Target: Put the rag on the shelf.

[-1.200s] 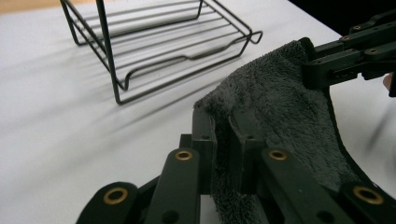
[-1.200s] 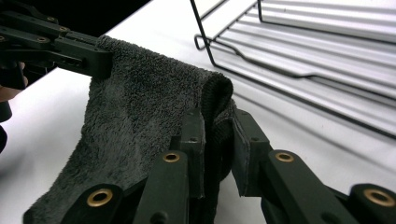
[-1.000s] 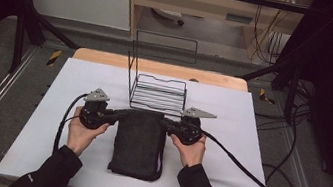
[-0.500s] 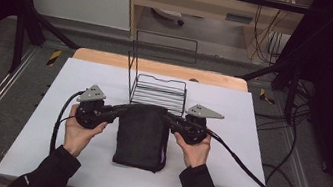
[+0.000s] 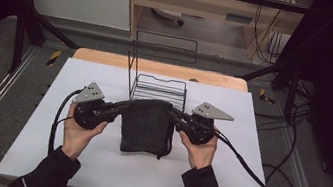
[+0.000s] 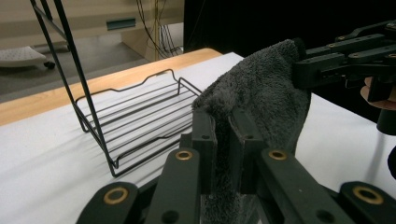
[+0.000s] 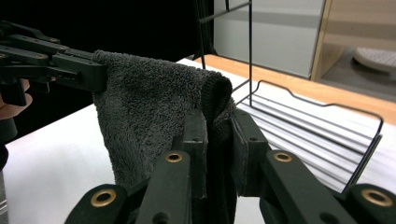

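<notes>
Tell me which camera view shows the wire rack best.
The high view: the wire rack shows whole, with its tall back frame, on the white table beyond the dark towel. The left gripper view shows its tray and one upright close up; the right gripper view shows one end.

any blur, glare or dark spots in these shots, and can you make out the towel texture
High view: even light, soft overall, towel a dark mass with little texture, room edges black. Left gripper view: towel pile crisp, near tongs slightly soft, rack sharp. Right gripper view: pile clear, black backdrop at left, far rack wires a bit blurred. No glare.
</notes>
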The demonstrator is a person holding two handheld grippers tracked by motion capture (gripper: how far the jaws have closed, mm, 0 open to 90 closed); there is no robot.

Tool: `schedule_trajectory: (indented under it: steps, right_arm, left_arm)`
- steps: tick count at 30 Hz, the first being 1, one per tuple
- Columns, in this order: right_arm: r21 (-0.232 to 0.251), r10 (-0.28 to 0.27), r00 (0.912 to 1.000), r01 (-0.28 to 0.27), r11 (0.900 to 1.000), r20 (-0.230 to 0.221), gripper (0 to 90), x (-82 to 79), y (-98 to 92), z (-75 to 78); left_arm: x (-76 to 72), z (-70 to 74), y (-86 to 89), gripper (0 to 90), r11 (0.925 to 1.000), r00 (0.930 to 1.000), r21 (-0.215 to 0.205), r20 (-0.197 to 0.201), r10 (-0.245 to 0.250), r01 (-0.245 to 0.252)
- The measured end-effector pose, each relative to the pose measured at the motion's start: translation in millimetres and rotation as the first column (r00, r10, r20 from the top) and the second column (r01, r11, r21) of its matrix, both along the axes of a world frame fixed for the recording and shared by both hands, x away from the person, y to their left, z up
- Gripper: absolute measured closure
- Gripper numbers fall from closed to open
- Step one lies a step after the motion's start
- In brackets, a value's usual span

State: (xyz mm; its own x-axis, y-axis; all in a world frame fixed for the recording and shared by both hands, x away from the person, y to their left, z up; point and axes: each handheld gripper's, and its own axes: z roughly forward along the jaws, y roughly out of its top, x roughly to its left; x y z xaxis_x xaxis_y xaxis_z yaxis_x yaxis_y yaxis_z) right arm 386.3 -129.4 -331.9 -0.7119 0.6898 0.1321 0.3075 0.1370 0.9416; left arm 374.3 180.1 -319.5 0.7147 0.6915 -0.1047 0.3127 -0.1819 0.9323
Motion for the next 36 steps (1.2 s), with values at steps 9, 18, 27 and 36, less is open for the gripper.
schedule_trajectory:
  steps: [9,18,27,36]
  right_arm:
    - [0.024,-0.02,0.9975,0.019,1.0,0.067,78.3,-8.4,-6.7,21.3]
    - [0.048,-0.057,0.9892,0.051,0.998,0.135,78.5,-10.3,-12.8,44.4]
    - [0.074,-0.098,0.9743,0.084,0.994,0.203,78.8,-8.1,-13.9,69.4]
    - [0.101,-0.14,0.955,0.117,0.988,0.262,78.9,-2.0,-11.5,92.4]
  left_arm:
    - [0.1,18.6,-5.8,81.9,0.9995,0.9985,-0.03,0.055,-0.002,0.003]
    - [6.6,39.2,-13.7,81.9,0.9973,0.9942,-0.074,0.107,0.008,0.0]
    - [14.3,62.3,-18.1,82.1,0.992,0.9878,-0.126,0.153,0.028,-0.009]
    - [22.6,86.0,-20.5,82.2,0.9877,0.9767,-0.155,0.208,0.053,-0.02]
